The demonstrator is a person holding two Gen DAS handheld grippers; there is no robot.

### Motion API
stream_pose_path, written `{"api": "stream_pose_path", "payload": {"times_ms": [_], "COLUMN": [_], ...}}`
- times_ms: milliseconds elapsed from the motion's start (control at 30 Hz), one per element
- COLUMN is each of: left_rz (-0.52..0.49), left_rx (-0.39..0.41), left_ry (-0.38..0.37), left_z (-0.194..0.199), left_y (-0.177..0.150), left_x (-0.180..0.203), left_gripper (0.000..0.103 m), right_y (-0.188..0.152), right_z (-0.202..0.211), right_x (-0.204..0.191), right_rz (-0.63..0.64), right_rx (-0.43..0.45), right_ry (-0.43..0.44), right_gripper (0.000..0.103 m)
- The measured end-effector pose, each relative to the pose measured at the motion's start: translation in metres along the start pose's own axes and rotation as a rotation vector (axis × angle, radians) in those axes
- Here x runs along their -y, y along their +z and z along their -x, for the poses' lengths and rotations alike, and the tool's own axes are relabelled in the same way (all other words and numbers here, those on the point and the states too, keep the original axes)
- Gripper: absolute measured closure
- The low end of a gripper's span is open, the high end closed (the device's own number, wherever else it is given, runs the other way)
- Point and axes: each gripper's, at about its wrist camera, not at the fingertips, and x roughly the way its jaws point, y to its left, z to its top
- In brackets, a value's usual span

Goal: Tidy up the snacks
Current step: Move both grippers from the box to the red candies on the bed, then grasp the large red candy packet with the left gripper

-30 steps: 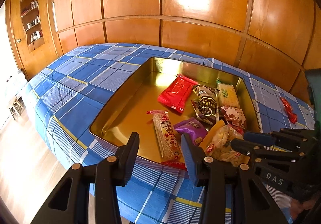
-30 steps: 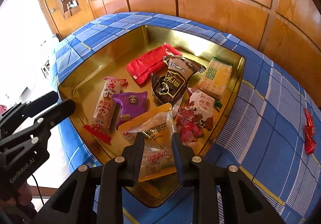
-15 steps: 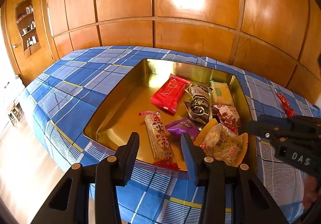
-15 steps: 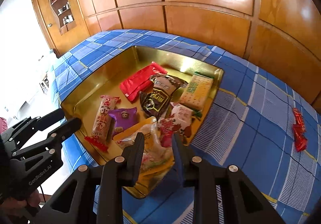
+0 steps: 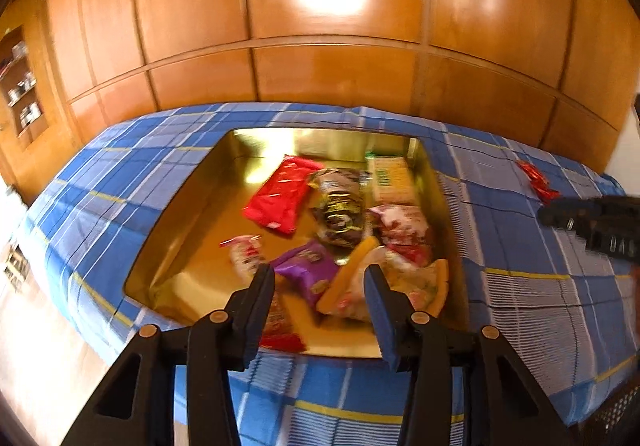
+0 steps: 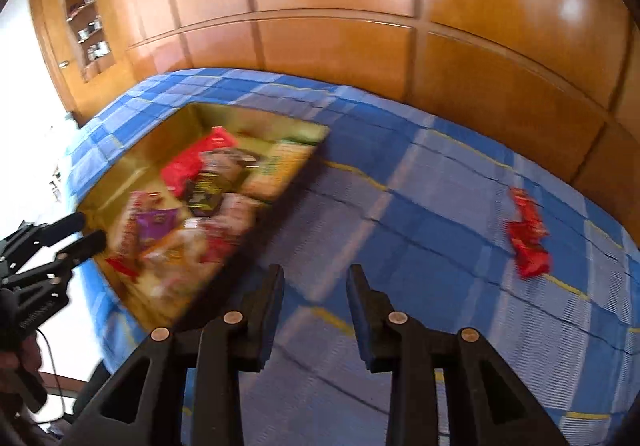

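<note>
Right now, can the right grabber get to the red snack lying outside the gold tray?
Probably yes. The right gripper is open and empty over the blue cloth, and nothing lies between it and the red snack, which is alone off the tray.

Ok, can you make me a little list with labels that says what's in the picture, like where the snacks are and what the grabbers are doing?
Surface: blue checked cloth
Container: gold tray
In tray: a pile of snack packets, including a red packet and a purple packet
Outside tray: red snack, alone on the cloth
Left gripper: open, empty, over the tray's near edge
Right gripper: open, empty, over bare cloth
Behind: wooden wall
</note>
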Motion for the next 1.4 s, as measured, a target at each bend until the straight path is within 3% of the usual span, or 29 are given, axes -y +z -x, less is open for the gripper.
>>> {"api": "stream_pose_path", "payload": {"times_ms": [200,367,500,600,700,867,967,1167,1400], "left_rz": [-0.086,-0.133,-0.152,-0.153,-0.137,-0.131,-0.117,-0.121,-0.085], "left_rx": [-0.023,-0.066,-0.123,-0.204,-0.277,-0.351,-0.402,-0.459,-0.486], "left_ry": [-0.088,-0.188,-0.271,-0.343,-0.4,-0.452,-0.481,-0.414,-0.375], "left_z": [-0.006,-0.013,-0.027,-0.051,-0.073,-0.114,-0.139,-0.188,-0.224], "left_y": [0.015,0.034,0.05,0.064,0.073,0.096,0.108,0.119,0.123], "left_x": [0.038,0.074,0.106,0.142,0.177,0.253,0.292,0.348,0.378], "left_gripper": [0.056,0.056,0.056,0.056,0.053,0.033,0.029,0.028,0.028], "right_y": [0.003,-0.006,-0.032,-0.057,-0.062,-0.066,-0.064,-0.062,-0.058], "right_z": [0.027,0.042,0.033,0.024,0.026,0.033,0.035,0.042,0.044], "right_x": [0.103,0.208,0.255,0.276,0.286,0.293,0.29,0.295,0.29], "right_rz": [-0.12,-0.319,-0.42,-0.54,-0.609,-0.677,-0.674,-0.709,-0.691], "right_rx": [0.011,-0.005,-0.05,-0.089,-0.092,-0.058,-0.054,-0.016,-0.006], "right_ry": [-0.174,-0.302,-0.331,-0.292,-0.272,-0.215,-0.213,-0.177,-0.152], "right_gripper": [0.071,0.07,0.07,0.07,0.07,0.07,0.07,0.069,0.068]}}
